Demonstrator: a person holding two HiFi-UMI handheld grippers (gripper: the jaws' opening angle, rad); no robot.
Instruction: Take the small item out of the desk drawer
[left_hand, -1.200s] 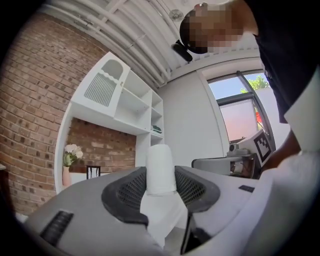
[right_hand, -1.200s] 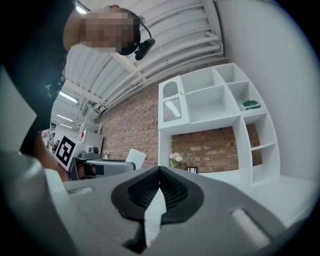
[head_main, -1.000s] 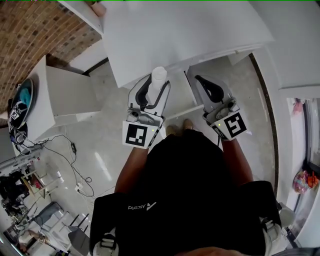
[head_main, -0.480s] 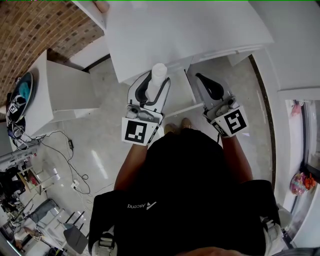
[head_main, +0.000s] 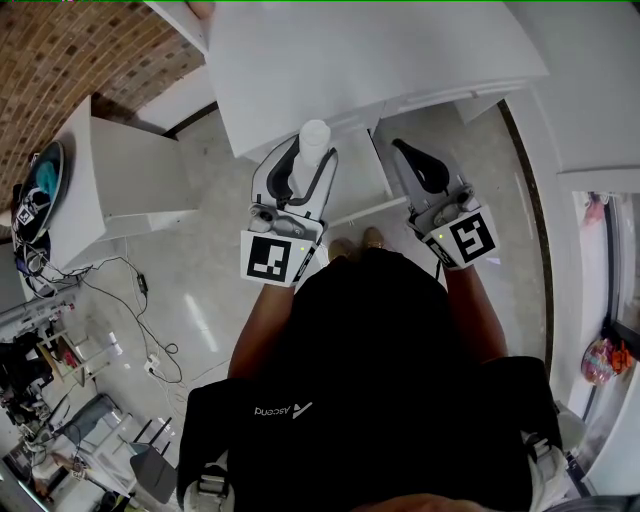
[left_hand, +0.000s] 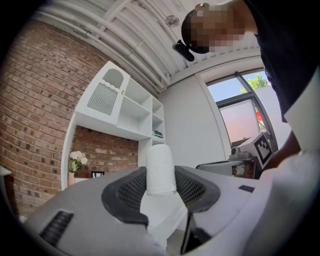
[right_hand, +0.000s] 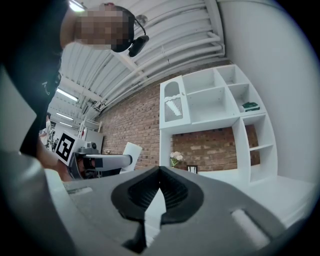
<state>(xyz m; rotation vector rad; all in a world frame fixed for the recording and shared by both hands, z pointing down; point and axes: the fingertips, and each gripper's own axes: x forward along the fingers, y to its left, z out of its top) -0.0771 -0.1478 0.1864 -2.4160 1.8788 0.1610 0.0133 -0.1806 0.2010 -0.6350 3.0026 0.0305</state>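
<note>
Item out, pinched in our left tool beside the open drawer.

White desk (head_main: 380, 60) fills the top of the head view, with its drawer (head_main: 368, 213) pulled out between our two tools. Left gripper (head_main: 312, 165) is clamped on the white cylinder (head_main: 315, 142), which sits just left of the drawer at the desk's edge. The pads grip its lower part and the rest stands above the jaws. Right gripper (head_main: 415, 165) has its jaws pressed together, with nothing between them. Risk, as we judge it: the low hold on a smooth, tall piece means a tilt or a slackened squeeze could lever it out onto the floor.
</note>
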